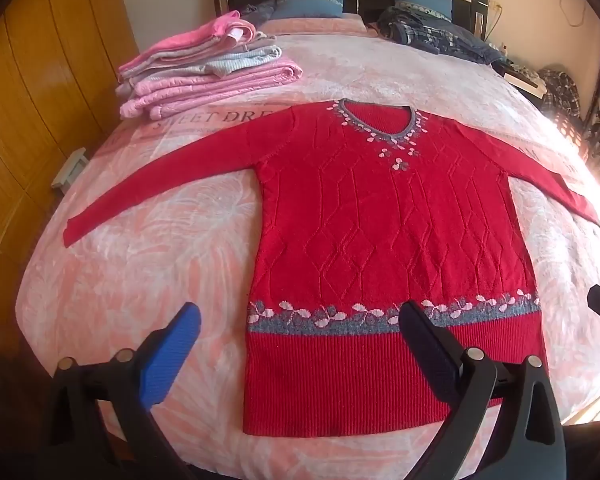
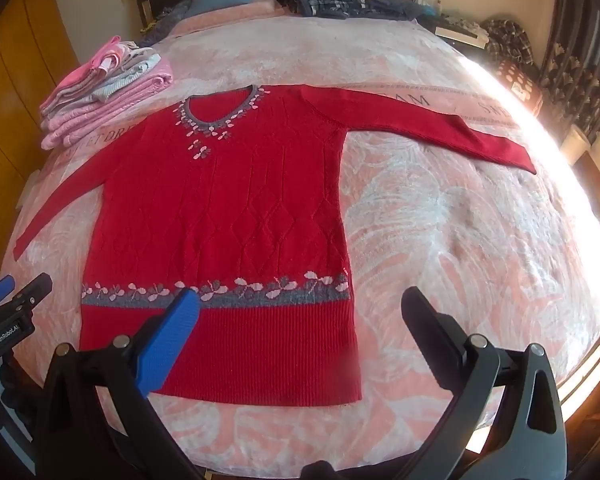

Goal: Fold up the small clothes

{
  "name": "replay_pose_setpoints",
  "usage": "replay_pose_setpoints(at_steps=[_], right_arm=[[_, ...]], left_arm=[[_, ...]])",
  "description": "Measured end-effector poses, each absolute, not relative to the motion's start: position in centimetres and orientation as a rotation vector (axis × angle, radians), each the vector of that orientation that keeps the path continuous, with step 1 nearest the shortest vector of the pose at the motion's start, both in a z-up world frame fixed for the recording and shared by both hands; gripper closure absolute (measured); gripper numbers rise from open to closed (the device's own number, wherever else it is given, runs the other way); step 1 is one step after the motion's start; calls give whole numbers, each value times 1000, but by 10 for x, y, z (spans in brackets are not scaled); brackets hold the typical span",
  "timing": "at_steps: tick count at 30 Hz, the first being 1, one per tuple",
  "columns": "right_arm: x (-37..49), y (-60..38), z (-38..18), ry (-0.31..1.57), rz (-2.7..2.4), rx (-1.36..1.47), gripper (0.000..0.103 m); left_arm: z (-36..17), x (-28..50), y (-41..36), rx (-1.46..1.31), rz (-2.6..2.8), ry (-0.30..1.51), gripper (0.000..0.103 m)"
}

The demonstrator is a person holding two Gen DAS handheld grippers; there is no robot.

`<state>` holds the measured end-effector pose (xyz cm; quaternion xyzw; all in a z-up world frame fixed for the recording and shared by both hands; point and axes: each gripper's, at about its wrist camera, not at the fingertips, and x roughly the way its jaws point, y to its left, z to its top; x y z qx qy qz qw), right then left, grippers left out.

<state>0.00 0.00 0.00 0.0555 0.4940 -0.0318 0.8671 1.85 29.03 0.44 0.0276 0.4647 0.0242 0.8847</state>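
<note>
A red knitted sweater (image 1: 384, 216) (image 2: 220, 208) lies flat and face up on the bed, both sleeves spread out to the sides, with a grey and pink flower band above its ribbed hem. My left gripper (image 1: 300, 320) hovers open above the hem's left part, holding nothing. My right gripper (image 2: 300, 304) hangs open over the hem's right corner, also holding nothing. The left gripper (image 2: 8, 292) shows at the left edge of the right wrist view.
A stack of folded pink and grey clothes (image 1: 204, 76) (image 2: 104, 92) sits on the bed at the far left. Dark crumpled clothes (image 1: 432, 32) and blue pillows (image 1: 308, 0) lie near the headboard. A wooden wardrobe (image 1: 40, 100) stands left of the pink bedspread (image 1: 140, 264).
</note>
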Motion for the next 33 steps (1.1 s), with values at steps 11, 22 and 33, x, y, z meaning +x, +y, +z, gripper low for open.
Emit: replay_pose_setpoints(at_steps=[11,22,33], right_arm=[[3,-1,-2,1034,-66,115,3],[2,0,-1,1031,-64,111,3],[1,0,-3,1045,-68,99,3]], left_arm=[[3,19,290,70,50,969,4],[2,19,294,55,52,979,4],[0,18,293,63,57,989,4]])
